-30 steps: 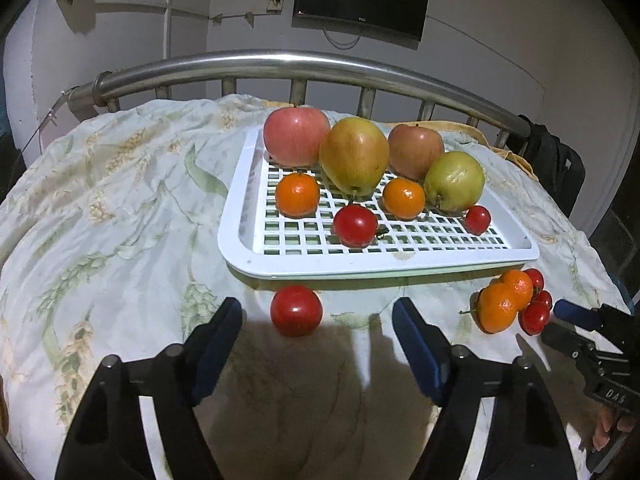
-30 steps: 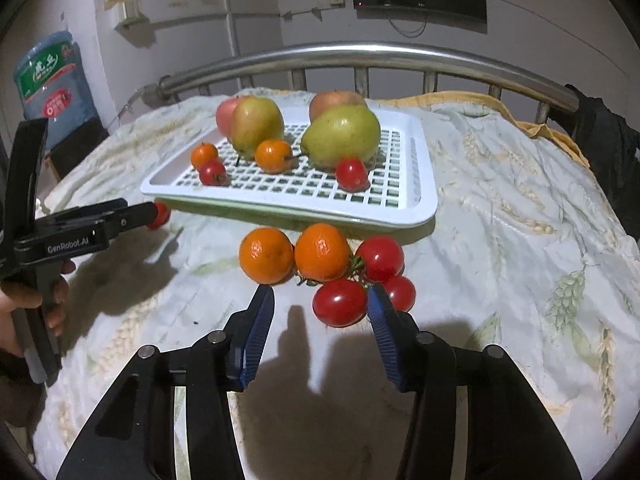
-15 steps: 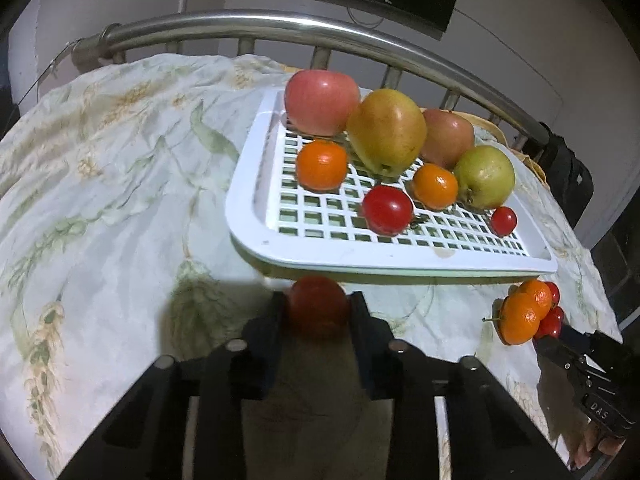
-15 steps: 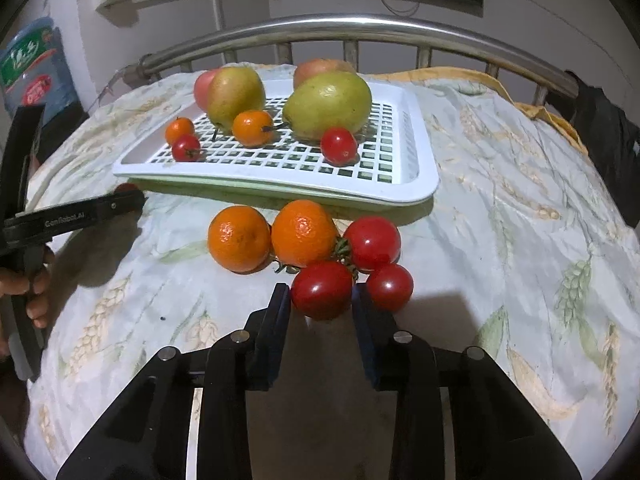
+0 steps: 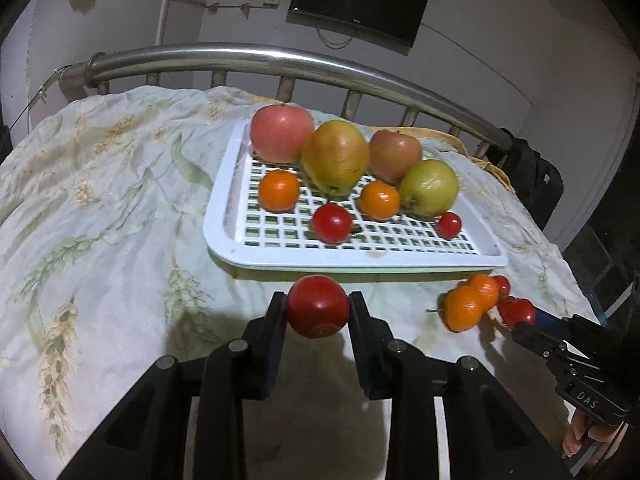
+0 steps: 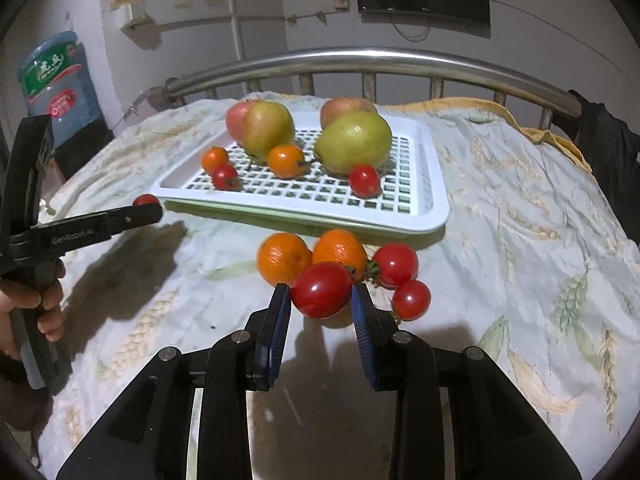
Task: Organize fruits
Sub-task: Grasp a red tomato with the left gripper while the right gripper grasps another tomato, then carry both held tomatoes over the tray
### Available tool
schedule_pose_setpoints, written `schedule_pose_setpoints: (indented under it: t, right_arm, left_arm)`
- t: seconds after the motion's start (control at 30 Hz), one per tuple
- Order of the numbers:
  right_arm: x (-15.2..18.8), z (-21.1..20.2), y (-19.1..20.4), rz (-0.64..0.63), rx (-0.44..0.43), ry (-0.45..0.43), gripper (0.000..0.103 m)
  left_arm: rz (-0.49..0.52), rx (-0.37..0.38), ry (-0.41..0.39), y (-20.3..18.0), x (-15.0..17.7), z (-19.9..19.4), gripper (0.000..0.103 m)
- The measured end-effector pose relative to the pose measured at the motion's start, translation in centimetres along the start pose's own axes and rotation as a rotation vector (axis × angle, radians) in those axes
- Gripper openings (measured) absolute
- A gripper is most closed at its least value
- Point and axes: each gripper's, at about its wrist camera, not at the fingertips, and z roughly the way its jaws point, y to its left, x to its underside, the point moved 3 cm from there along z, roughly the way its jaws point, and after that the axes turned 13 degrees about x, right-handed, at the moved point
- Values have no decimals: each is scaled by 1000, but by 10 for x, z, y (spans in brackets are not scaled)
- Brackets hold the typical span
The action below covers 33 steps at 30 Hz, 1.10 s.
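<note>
A bed covered by a leaf-patterned sheet [image 5: 100,216] fills both views, backed by a metal rail [image 5: 280,58]. On the sheet a white slotted tray [image 5: 256,254] is set, carrying two apples, two pears, two oranges and two tomatoes. The left gripper [image 5: 317,308] is held just in front of the tray's near edge, its jaws pinching a large tomato [image 5: 317,306] that appears to be raised off the sheet, though the shadow beneath makes this hard to confirm. The right gripper [image 6: 322,292] is placed near the tray's near right corner, its jaws pressed onto a second tomato [image 6: 322,289]. Just behind that one, two loose oranges [image 6: 284,258] are seen touching each other on the sheet, with two small tomatoes [image 6: 396,265] beside them to the right.
</note>
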Motion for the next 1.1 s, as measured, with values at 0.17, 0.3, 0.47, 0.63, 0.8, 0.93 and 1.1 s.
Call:
schedule_pose_setpoints:
  t: [0.17, 0.3, 0.47, 0.63, 0.8, 0.93, 1.1]
  right_arm:
    - [-4, -10, 4, 9, -21, -35, 30]
    - [-6, -17, 7, 7, -33, -61, 30]
    - [-7, -18, 8, 10, -32, -64, 30]
    - [-15, -21, -2, 46, -30, -69, 30]
    - [-26, -22, -16, 86, -37, -70, 30]
    - [-35, -24, -21, 93, -38, -79, 30]
    - [-46, -20, -21, 85, -41, -77, 30]
  left_arm:
    - [39, 25, -28, -17, -3, -9, 33]
    - [64, 40, -38, -25, -5, -13, 33]
    - [66, 40, -42, -26, -7, -14, 33]
    - [55, 38, -50, -24, -11, -16, 33]
    - [52, 34, -51, -24, -16, -16, 33]
    - [52, 24, -51, -22, -21, -15, 33]
    - [37, 1, -45, -12, -29, -10, 33]
